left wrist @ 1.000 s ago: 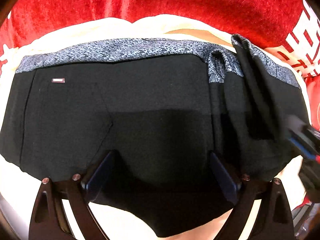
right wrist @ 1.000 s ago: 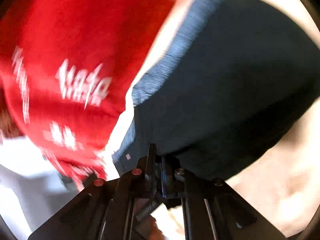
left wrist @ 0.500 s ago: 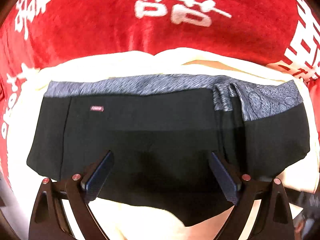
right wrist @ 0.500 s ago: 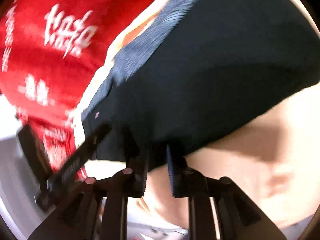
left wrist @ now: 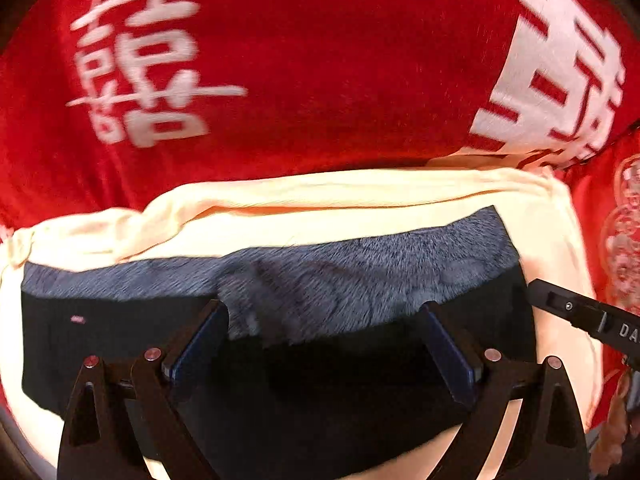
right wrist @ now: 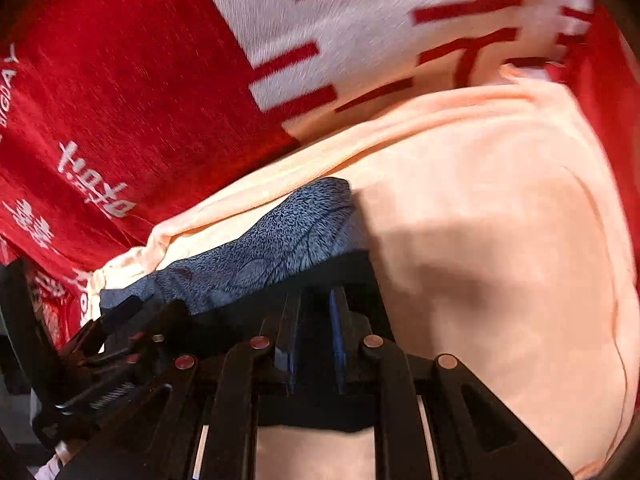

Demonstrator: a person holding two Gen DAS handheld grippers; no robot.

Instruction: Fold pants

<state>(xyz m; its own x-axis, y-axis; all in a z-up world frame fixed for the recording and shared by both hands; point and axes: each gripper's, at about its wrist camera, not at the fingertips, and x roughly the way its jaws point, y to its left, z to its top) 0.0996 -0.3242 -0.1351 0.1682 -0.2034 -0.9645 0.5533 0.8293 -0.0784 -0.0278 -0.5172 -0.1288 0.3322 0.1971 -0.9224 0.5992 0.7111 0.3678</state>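
So the black pants (left wrist: 320, 392) with the grey patterned waistband (left wrist: 360, 272) lie flat on a cream cloth (left wrist: 320, 200), which sits on a red blanket (left wrist: 320, 80). Left claw (left wrist: 324, 344) hangs over them, fingers wide apart, nothing gripped. Right claw (right wrist: 314, 344) is clamped on the pants' edge, near the waistband.

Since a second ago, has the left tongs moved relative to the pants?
Yes. The left tongs advanced toward the grey waistband of the black pants; its fingertips now reach the band.
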